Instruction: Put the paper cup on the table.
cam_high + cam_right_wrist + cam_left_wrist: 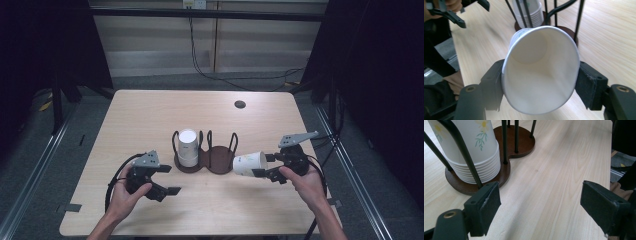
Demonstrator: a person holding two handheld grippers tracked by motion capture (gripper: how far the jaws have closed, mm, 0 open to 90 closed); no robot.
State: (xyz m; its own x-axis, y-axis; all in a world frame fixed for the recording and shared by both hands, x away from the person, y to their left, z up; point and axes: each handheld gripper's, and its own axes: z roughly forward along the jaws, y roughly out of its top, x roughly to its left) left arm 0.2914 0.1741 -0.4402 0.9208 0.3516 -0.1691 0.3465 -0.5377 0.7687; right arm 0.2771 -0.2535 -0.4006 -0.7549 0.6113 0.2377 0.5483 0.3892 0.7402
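A brown two-ring cup holder [220, 161] stands mid-table. Its left ring holds a stack of white paper cups [188, 147] with a flower print [474, 150]; its right ring [521, 142] is bare. My right gripper [264, 165] is shut on a single white paper cup [249, 164], held on its side just right of the holder with its base toward the holder. In the right gripper view the cup's mouth [541, 72] faces the camera between the two pads. My left gripper [170, 179] is open over bare table, in front of and left of the stack, its pads [485, 205] wide apart.
The wooden table [150, 115] has a small dark round hole [240, 104] at the back right. Black cables lie on the floor beyond the far edge. The other hand's gripper [461, 12] is at the top left of the right gripper view.
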